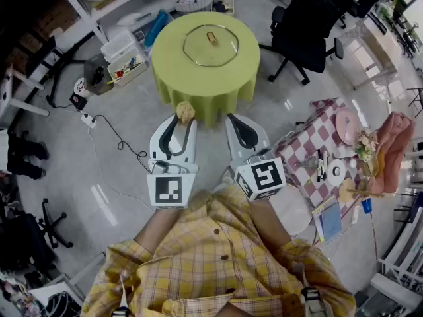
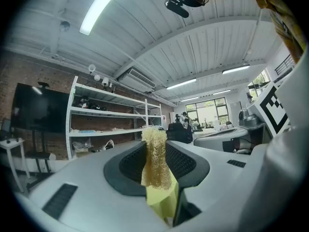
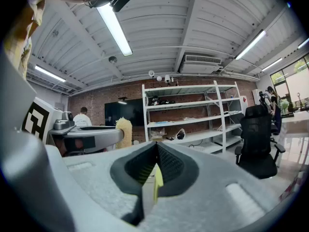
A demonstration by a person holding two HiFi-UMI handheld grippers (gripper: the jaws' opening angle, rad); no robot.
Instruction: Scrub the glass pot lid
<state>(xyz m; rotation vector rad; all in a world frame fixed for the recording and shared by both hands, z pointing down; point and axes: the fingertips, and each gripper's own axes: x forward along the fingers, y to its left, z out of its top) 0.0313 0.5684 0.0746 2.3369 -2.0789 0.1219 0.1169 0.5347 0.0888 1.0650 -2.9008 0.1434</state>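
1. Grey workshop floor surrounds a small round table [image 1: 173,78] draped in yellow-green cloth, with a black office chair [image 1: 301,41] near it.
2. Glass pot lid [image 1: 210,45] lies flat at the middle of the tabletop, knob up.
3. Left gripper [image 1: 184,119] is held level, short of the table's near edge, its jaws pinching a yellow scrub sponge [image 1: 185,111] with a fibrous face.
4. Right gripper [image 1: 232,119] is alongside, jaws pressed together and empty.

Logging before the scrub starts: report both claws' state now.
Left claw: closed on the yellow fibrous scrubbing pad.
Right claw: closed, empty.
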